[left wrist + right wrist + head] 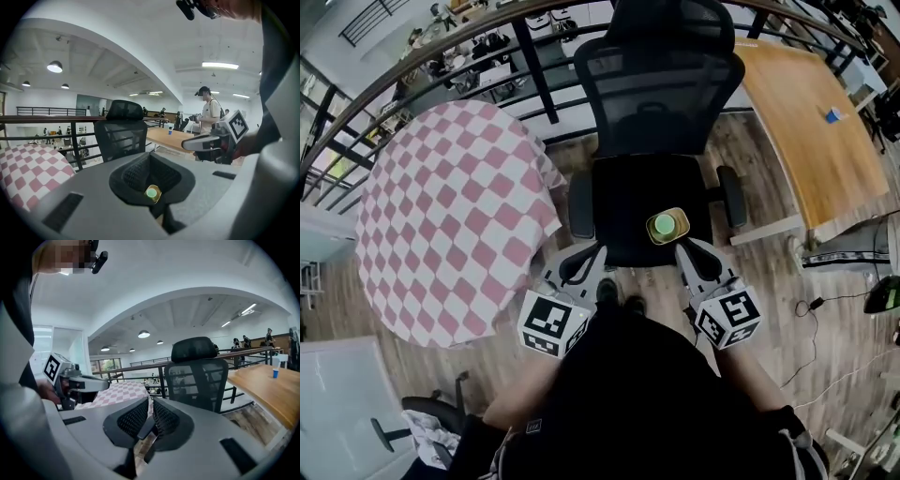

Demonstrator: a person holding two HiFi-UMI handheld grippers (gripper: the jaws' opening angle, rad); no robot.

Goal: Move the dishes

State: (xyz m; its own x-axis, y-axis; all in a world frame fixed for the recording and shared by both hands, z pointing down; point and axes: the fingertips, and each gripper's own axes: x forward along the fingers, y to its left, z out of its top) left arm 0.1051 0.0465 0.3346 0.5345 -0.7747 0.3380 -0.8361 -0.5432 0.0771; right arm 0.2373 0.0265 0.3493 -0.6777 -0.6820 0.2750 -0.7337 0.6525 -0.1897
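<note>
Head view: gold dish [667, 226] on chair seat [623, 197], just beyond right gripper [683, 247], apart from left gripper [599, 249]; both closed, empty.

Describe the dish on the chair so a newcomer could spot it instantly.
Find the black mesh-backed office chair between the pink-checked table and the wooden table. On the near part of its seat, toward the wooden table, sits a small dish. It is gold-coloured with something round and pale green inside, the only bright thing on the black seat.

small gold dish [667, 226], green inside, upright, on black chair seat [628, 202]
</note>
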